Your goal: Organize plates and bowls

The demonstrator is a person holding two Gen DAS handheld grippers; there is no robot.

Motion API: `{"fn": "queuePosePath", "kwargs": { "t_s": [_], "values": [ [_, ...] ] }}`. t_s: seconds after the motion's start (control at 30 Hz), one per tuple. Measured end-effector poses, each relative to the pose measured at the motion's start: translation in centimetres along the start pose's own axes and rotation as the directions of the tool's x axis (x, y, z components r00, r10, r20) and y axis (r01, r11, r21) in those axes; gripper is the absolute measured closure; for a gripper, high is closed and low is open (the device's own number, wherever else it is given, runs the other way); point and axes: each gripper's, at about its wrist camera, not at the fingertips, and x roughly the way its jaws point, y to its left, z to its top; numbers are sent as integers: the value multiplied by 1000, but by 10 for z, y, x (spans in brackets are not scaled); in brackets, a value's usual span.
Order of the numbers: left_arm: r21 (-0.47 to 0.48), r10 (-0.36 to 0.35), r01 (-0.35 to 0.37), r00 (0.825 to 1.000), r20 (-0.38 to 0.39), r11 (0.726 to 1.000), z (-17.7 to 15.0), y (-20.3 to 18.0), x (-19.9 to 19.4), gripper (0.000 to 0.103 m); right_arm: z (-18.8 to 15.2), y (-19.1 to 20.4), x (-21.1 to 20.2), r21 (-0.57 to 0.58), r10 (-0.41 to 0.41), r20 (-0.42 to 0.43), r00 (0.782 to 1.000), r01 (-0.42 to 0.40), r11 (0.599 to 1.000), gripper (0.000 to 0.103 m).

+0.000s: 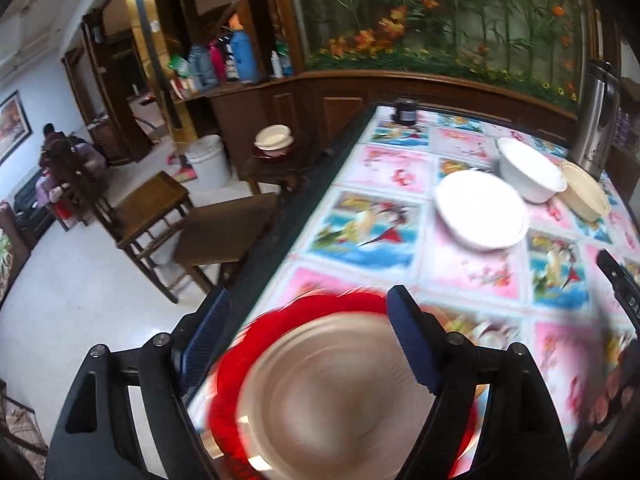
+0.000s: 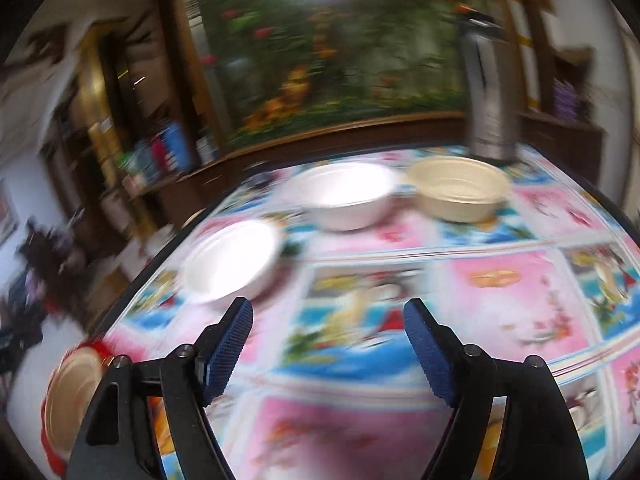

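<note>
A round tan plate (image 1: 340, 392) is lying on a red scalloped-edge plate (image 1: 280, 312) at the near left corner of the table, both heavily blurred. The left gripper (image 1: 308, 344) is hovering over them with its 2 blue-padded fingers (image 1: 412, 344) spread wide, gripping nothing. Farther along the table, a flat white round plate (image 1: 482, 210) is sitting just in front of a deep white bowl (image 1: 528, 168), and a cream-coloured bowl (image 1: 584, 190) is sitting just beside that bowl on the right. The right gripper (image 2: 328, 346) is also standing wide and empty above the pink-and-blue bird-patterned tablecloth (image 2: 500, 300), pointing toward those 3 pieces, apart from them. A tall steel thermos flask (image 1: 596, 120) is standing behind the cream bowl at the far edge. Beside the table, 2 wooden chairs (image 1: 152, 216) are standing on the white floor.
</note>
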Motion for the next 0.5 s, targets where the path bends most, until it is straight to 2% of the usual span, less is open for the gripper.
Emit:
{"fn": "queuePosePath", "kwargs": {
  "t_s": [0.1, 0.27, 0.33, 0.5],
  "values": [
    [-6, -20, 20, 999, -46, 1000, 28, -30, 22, 22, 14, -43, 2, 87, -26, 8, 1000, 25, 996, 23],
    [-31, -9, 4, 987, -158, 1000, 64, -70, 69, 22, 28, -81, 5, 100, -98, 23, 995, 96, 990, 23],
    [-52, 28, -39, 981, -191, 998, 76, -82, 89, 22, 33, -93, 6, 122, -94, 15, 995, 92, 988, 23],
    [-72, 69, -90, 965, -253, 993, 90, -101, 122, 22, 38, -104, 4, 167, -54, 9, 999, 52, 985, 23]
  ]
}}
